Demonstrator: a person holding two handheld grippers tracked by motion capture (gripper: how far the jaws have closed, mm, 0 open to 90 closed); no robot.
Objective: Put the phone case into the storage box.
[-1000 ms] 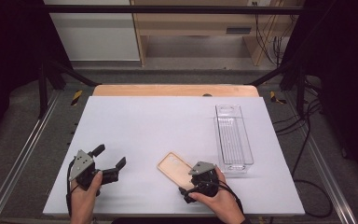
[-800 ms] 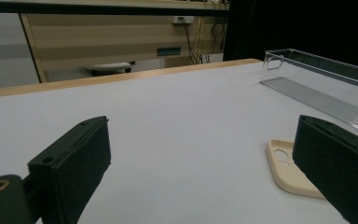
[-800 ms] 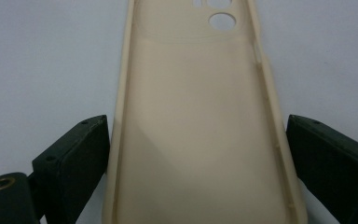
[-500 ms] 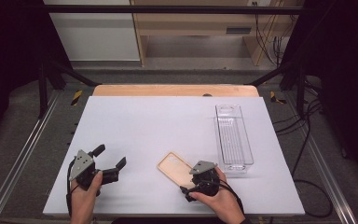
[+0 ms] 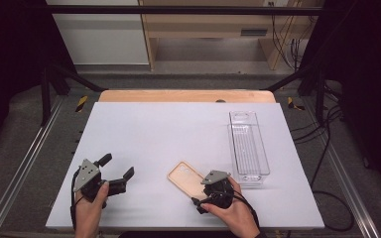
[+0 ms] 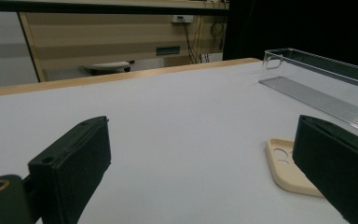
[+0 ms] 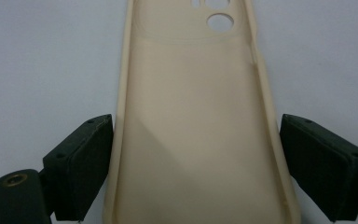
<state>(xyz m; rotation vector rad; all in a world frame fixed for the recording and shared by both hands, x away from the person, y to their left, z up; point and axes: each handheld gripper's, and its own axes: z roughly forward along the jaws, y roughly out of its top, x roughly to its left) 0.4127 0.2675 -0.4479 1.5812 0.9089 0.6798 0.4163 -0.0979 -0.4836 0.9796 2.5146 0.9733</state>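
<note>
Nothing has moved: right tongs (image 7: 193,154) straddle the phone case (image 7: 193,116), unclenched; left tongs (image 5: 115,167) released.

Case (image 7: 193,121): plain beige. Desk (image 5: 178,134): pale grey-white, wood strip at far edge. Tray (image 5: 248,147) beside case: clear, ribbed floor. Tools (image 5: 113,171) black.

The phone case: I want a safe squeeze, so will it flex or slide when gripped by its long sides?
The phone case looks like a thin, open shell with low walls, so it will probably bow inward under a squeeze. It seems light, lying flat on the smooth table, so a one-sided nudge may slide it. The right tool straddles both long edges, which should centre it.
</note>
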